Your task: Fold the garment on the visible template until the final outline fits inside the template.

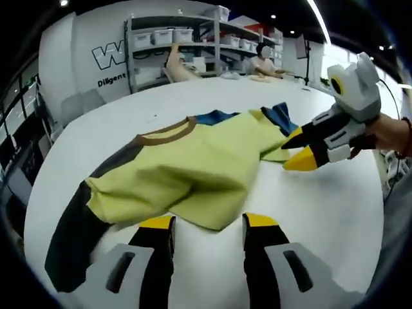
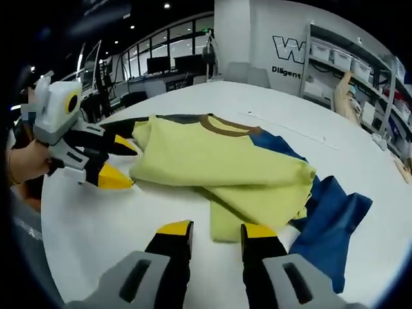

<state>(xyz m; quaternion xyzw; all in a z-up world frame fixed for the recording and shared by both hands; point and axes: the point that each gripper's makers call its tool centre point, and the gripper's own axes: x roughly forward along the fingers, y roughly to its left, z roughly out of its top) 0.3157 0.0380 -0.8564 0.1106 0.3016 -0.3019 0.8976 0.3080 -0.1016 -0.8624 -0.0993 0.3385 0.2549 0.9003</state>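
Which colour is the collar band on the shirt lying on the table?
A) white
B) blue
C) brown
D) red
C: the curved neckline band on the yellow-green shirt is brown in both the right gripper view and the left gripper view; the blue and dark grey show on the sleeves instead.

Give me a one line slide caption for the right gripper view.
Right gripper open above a half-folded yellow shirt with a blue sleeve on the white table; left gripper at its far edge.
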